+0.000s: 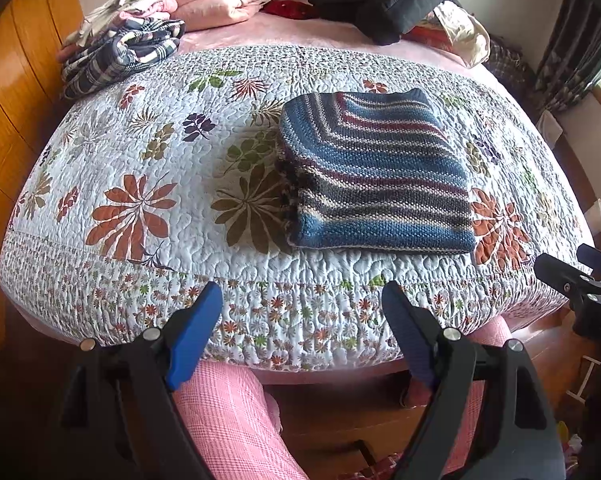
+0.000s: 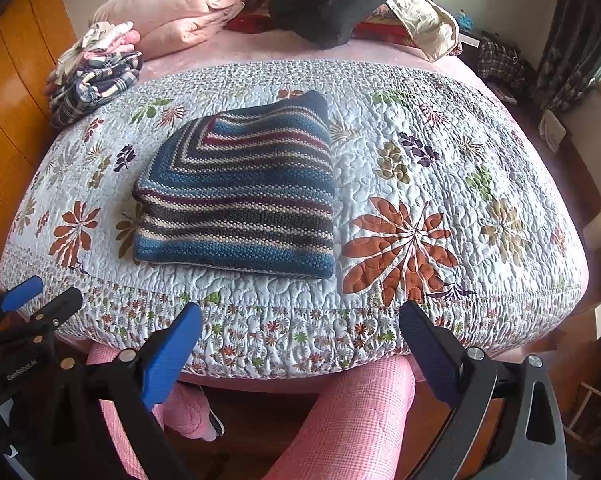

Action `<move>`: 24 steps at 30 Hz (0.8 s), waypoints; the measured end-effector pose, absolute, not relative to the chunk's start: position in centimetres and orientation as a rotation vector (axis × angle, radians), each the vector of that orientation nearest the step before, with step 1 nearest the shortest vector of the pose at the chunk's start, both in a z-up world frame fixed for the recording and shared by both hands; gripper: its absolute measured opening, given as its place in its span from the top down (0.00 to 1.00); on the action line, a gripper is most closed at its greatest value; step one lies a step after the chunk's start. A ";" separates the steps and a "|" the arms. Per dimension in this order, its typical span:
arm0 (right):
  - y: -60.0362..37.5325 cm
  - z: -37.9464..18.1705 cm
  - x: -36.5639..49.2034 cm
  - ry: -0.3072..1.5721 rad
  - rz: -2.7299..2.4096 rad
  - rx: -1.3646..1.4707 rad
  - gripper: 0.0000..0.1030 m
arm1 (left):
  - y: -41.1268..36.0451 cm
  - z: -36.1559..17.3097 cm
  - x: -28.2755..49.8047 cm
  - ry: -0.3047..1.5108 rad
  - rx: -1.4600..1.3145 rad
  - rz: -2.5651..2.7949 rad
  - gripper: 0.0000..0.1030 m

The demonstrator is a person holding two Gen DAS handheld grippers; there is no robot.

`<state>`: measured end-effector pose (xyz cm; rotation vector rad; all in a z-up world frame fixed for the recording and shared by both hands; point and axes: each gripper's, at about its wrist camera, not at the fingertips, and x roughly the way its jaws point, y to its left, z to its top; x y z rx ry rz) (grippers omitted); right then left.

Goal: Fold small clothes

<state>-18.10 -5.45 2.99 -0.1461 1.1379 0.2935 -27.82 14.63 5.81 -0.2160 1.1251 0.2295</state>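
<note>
Though spread, both grippers (image 1: 302, 300) (image 2: 300, 320) off sweater (image 1: 374, 176).

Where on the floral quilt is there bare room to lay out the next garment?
Bare quilt lies between the folded striped sweater and the plaid pile at the far left corner, and again right of the sweater out to the bed's edge. The head of the bed is crowded with a pink duvet and dark clothes.

Each gripper was a black plastic frame with silver round-head screws at its pivots and two bright blue ribbed finger pads (image 1: 194, 334). White lettering, "GenRobot.AI", marked the left gripper (image 2: 100, 308). The person wore pink checked trousers (image 2: 352, 420) and a fluffy pink slipper (image 2: 190, 416).
</note>
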 end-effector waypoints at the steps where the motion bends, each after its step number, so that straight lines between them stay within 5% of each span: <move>1: -5.4 2.9 -18.0 1.139 0.294 -0.148 0.04 | 14.6 5.8 -27.7 1.126 -0.212 0.230 0.21; 15: -5.7 1.9 -17.4 1.156 0.289 -0.137 0.04 | 14.2 5.2 -27.5 1.146 -0.192 0.221 0.21; 19: -5.8 2.0 -17.4 1.122 0.272 -0.154 0.13 | 14.2 5.2 -27.4 1.148 -0.190 0.221 0.21; 24: -6.2 1.8 -17.1 1.137 0.273 -0.123 0.09 | 14.1 5.1 -27.4 1.150 -0.188 0.219 0.21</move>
